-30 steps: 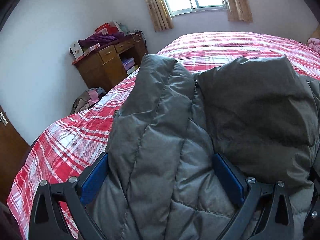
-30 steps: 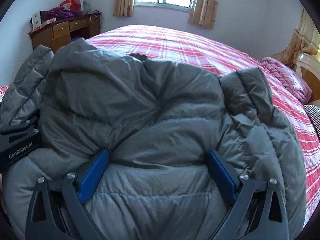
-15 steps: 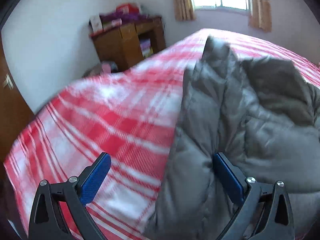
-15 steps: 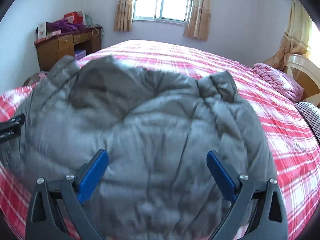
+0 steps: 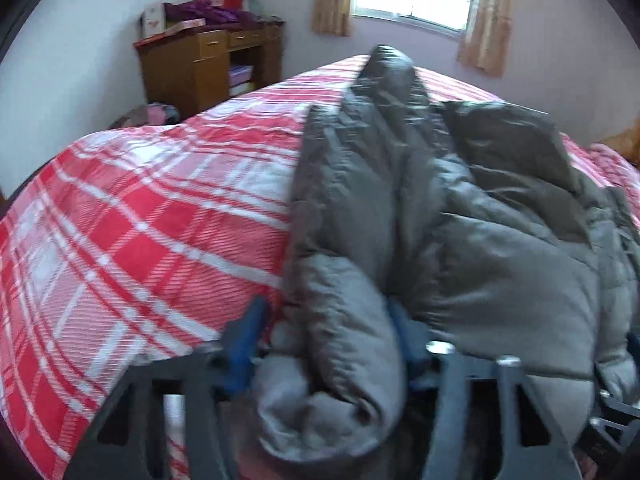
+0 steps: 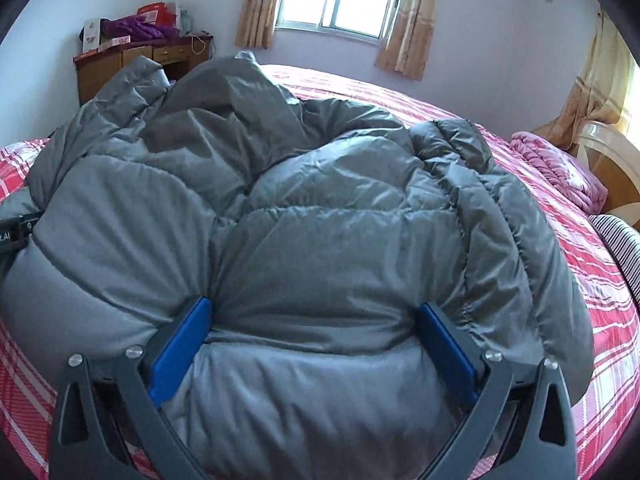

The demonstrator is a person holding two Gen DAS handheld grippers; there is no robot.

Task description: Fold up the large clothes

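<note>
Left wrist view shows what the right doesn't: a wide bare stretch of the red-and-white plaid bed (image 5: 132, 216) to the left of the grey puffer jacket (image 5: 460, 220), plus a heap of clothes on the floor by the wooden desk (image 5: 192, 68). Right wrist view adds the far side of the room: pink blanket (image 6: 556, 168) near the headboard, a striped pillow (image 6: 616, 236) at the right edge, and the jacket's full width.

Left gripper (image 5: 324, 328): fingers have just been closing, w/ a thick rolled edge of the jacket between the blue pads; they look pressed into it, though the frame is blurry. Right gripper (image 6: 316, 340): fingers spread wide, w/ the jacket's puffy bulk filling the gap and both pads (image 6: 180, 344) dug into the fabric, creases pulling toward them.

Jacket lies on the bed, near edge bunched at both grippers. Quilted, shiny grey, lumpy, folded over itself; elastic-gathered hem along its right side in the right view. Bit of the left gripper shows at that view's left edge.
</note>
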